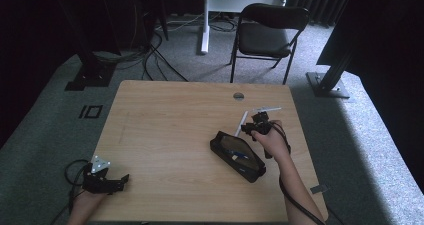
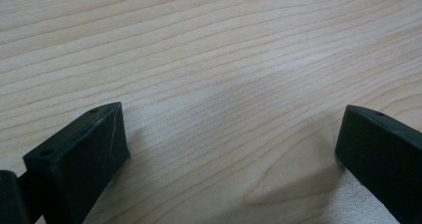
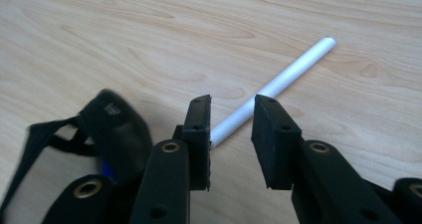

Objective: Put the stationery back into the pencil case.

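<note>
Black two-jaw tools [image 1: 257,124], blocky matte pads, brass-ringed screw holes along the arms [image 3: 170,146]; grey three-cornered plate [image 1: 100,163] atop the left tool [image 1: 120,181]; black cables [image 1: 295,197] trailing; bare forearms.

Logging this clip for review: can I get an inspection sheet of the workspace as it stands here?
Surface: light wooden table, bare grain, round grommet near the far edge.
Job's things: white pen lying flat on the table; open black pencil case beside it, something blue inside.
Clutter: nothing seen on the table.
Grippers: right gripper has its jaws a little apart astride the near end of the pen, with a gap at one pad; left gripper rests at the near left corner, jaws wide, nothing between them.
Cables: one trails from each gripper; more run across the floor behind the table.
Surroundings: grey carpet, black folding chair, white stand, dark curtains, black frame posts.
</note>
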A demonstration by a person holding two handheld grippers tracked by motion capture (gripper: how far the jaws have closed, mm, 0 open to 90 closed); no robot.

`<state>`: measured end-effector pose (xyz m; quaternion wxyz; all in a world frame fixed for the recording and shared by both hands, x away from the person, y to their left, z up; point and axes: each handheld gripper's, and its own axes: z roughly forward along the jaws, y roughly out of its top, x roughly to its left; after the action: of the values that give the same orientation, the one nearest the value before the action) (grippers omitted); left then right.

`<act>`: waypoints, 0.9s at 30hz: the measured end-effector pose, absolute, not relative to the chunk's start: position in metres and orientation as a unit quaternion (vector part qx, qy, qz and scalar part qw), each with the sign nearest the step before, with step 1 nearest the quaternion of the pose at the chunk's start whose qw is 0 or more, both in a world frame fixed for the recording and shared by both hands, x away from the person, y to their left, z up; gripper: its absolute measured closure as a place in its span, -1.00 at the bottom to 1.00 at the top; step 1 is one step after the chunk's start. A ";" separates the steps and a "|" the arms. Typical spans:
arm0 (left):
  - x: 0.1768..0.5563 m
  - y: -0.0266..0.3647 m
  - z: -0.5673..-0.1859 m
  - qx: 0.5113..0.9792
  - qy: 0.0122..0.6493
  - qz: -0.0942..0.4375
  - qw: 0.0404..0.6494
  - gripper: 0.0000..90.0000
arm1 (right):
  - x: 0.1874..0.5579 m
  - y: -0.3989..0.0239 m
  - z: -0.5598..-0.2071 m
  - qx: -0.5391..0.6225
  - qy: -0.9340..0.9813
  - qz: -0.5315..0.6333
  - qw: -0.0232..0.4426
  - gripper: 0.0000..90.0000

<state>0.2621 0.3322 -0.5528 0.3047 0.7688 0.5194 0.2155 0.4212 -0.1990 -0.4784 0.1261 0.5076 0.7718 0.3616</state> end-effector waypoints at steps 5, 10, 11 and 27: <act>0.262 0.332 -0.553 0.769 0.519 0.216 0.305 -1.00 | 0.440 -0.199 -0.489 0.531 0.761 0.349 0.131 0.43; 0.262 0.332 -0.553 0.769 0.519 0.216 0.305 -0.99 | 0.451 -0.197 -0.494 0.544 0.750 0.349 0.141 0.29; 0.262 0.332 -0.553 0.769 0.519 0.215 0.305 -0.99 | 0.453 -0.196 -0.495 0.546 0.749 0.347 0.144 0.27; 0.262 0.332 -0.553 0.769 0.519 0.216 0.305 -0.99 | 0.476 -0.183 -0.516 0.594 0.724 0.314 0.156 0.19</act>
<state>0.2621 0.3322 -0.5528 0.3046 0.7688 0.5193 0.2156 0.4755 -0.1829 -0.5161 0.1563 0.5936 0.7244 0.3138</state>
